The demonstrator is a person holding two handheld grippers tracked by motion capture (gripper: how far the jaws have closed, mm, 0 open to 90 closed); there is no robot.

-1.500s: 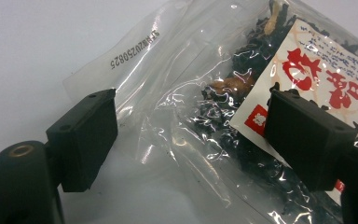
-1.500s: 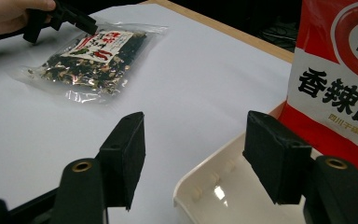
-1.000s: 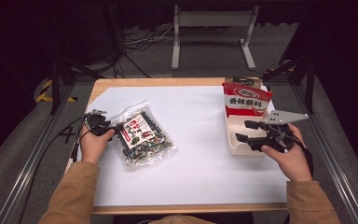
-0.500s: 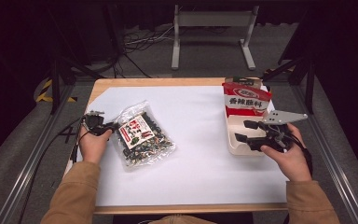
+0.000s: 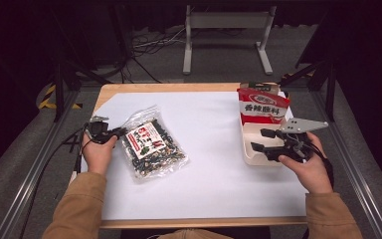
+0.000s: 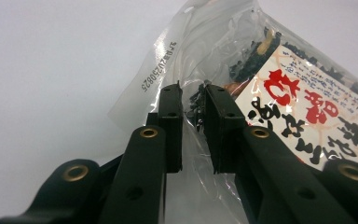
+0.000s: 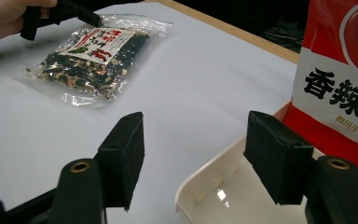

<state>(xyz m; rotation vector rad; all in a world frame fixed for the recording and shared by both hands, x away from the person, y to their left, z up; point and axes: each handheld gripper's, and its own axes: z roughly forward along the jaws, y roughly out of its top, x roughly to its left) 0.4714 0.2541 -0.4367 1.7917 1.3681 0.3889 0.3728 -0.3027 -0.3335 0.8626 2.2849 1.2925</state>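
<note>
A clear bag of dark mixed dried food (image 5: 154,145) with a white and red label lies flat on the white sheet at the left. My left gripper (image 5: 118,133) is at the bag's near left corner. In the left gripper view its jaws pinch the bag's clear film (image 6: 193,126), so the left gripper (image 6: 193,100) is shut on it. My right gripper (image 5: 259,140) is open over the left rim of a white tray (image 5: 258,160) at the right, with nothing between its fingers (image 7: 121,154). A red snack packet (image 5: 262,107) stands upright in the tray's far end.
The white sheet (image 5: 214,149) covers most of the wooden table, and its middle lies bare between bag and tray. Metal rails run along both sides of the table. A stand and cables sit on the floor beyond the far edge.
</note>
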